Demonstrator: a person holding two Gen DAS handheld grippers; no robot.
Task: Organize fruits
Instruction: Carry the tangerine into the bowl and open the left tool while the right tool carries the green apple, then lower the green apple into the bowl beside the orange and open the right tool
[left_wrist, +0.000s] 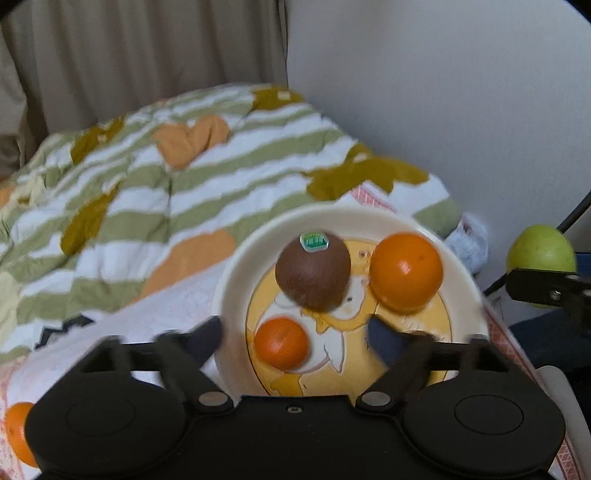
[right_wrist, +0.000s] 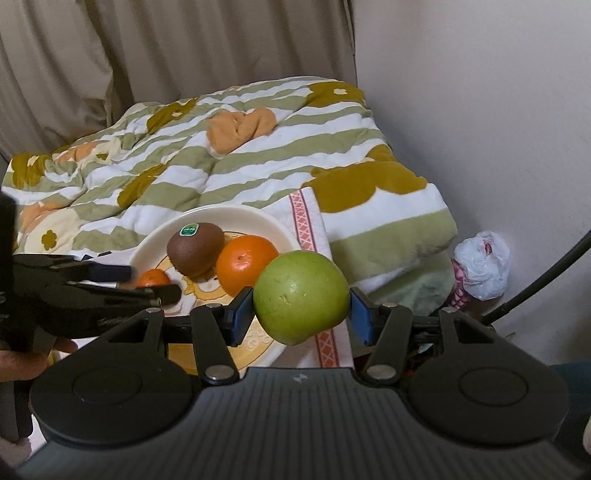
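A cream plate (left_wrist: 236, 273) with a yellow cartoon print lies on the bed and holds a brown kiwi (left_wrist: 313, 277) with a green sticker, a large orange (left_wrist: 406, 273) and a small orange (left_wrist: 281, 344). My left gripper (left_wrist: 295, 338) is open and empty, its fingers either side of the small orange, above the plate. My right gripper (right_wrist: 301, 308) is shut on a green apple (right_wrist: 301, 295), held above the plate's right edge (right_wrist: 284, 229). The apple also shows at the right of the left wrist view (left_wrist: 541, 247). The left gripper (right_wrist: 151, 282) shows in the right wrist view too.
Another orange (left_wrist: 16, 432) lies on the bed at the lower left. A striped green, white and orange quilt (right_wrist: 240, 147) is bunched behind the plate. A white wall stands on the right, curtains behind. A white plastic bag (right_wrist: 482, 264) lies by the wall.
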